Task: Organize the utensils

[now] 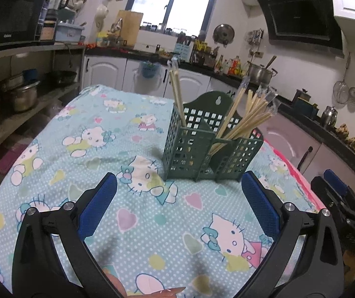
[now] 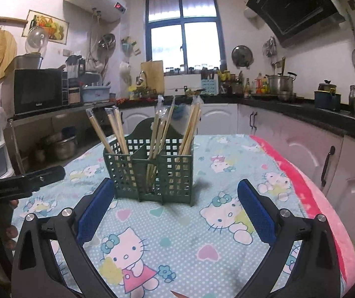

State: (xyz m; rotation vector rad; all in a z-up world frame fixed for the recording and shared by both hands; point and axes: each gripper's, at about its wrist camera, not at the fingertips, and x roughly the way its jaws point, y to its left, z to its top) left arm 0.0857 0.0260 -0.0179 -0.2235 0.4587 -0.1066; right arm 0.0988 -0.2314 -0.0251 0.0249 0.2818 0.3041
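A dark green perforated utensil holder (image 1: 202, 149) (image 2: 152, 171) stands upright on the cartoon-print tablecloth (image 1: 102, 149) (image 2: 177, 236). Several wooden chopsticks (image 1: 247, 114) (image 2: 162, 129) lean in its compartments, some with clear wrappers on top. A separate pair of chopsticks (image 1: 177, 96) stands in the holder's left compartment. My left gripper (image 1: 179, 198) is open and empty, a short way in front of the holder. My right gripper (image 2: 175, 203) is open too, nothing between its fingers, with the holder just beyond its tips. The other gripper (image 1: 338, 196) (image 2: 20, 183) shows at each view's edge.
Kitchen counters (image 2: 301, 111) with pots, bottles and jars run along the back and right. A microwave (image 2: 38, 89) sits on a shelf at left, pots below it. A pink cloth edge (image 2: 309, 186) marks the table's right side. A person's fingers (image 2: 11, 233) show at far left.
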